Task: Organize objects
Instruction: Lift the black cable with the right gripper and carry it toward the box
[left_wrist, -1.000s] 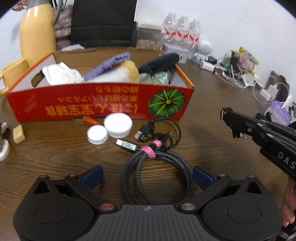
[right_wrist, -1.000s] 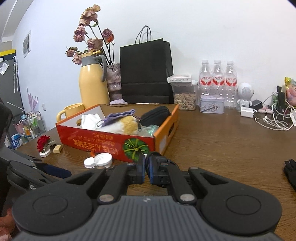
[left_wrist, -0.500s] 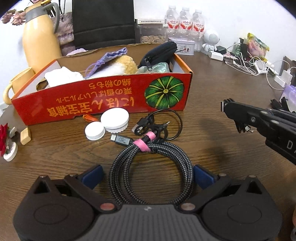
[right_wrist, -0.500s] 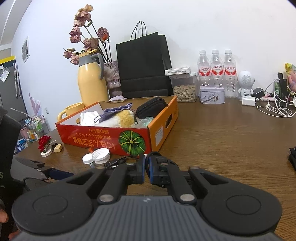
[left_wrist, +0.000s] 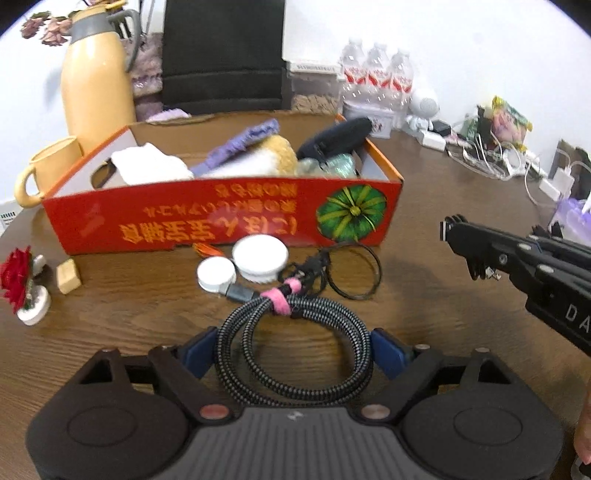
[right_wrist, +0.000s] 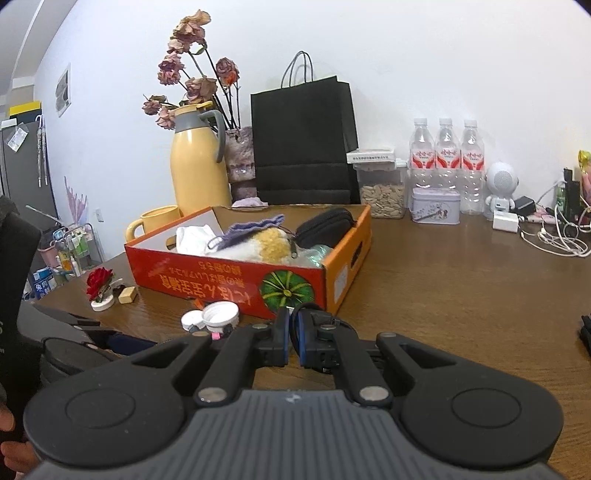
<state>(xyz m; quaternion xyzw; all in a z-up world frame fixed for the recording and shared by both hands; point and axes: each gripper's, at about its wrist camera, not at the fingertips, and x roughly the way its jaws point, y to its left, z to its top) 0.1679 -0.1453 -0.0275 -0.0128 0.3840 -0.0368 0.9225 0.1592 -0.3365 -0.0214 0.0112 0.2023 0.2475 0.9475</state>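
A coiled black braided cable (left_wrist: 295, 339) with a pink strap lies on the wooden table, in front of the red cardboard box (left_wrist: 229, 218). My left gripper (left_wrist: 293, 352) is open, its blue fingers on either side of the coil. A thin black cable (left_wrist: 354, 269) and two white lids (left_wrist: 258, 254) lie just before the box. My right gripper (right_wrist: 293, 341) is shut with nothing visibly between its pads, low over the table near the box corner (right_wrist: 295, 291). It shows from the side in the left wrist view (left_wrist: 461, 236).
The box holds cloths, a plush and a black pouch (left_wrist: 336, 138). A yellow jug (right_wrist: 199, 162), yellow mug (left_wrist: 48, 166), black bag (right_wrist: 303, 140) and water bottles (right_wrist: 445, 155) stand behind. A red flower ornament (left_wrist: 22, 288) and small block (left_wrist: 68, 275) lie left. Chargers and cables (left_wrist: 491, 158) lie far right.
The left gripper has moved forward so its open fingers now flank the coiled cable more closely. The right gripper has stayed shut and shifted slightly.
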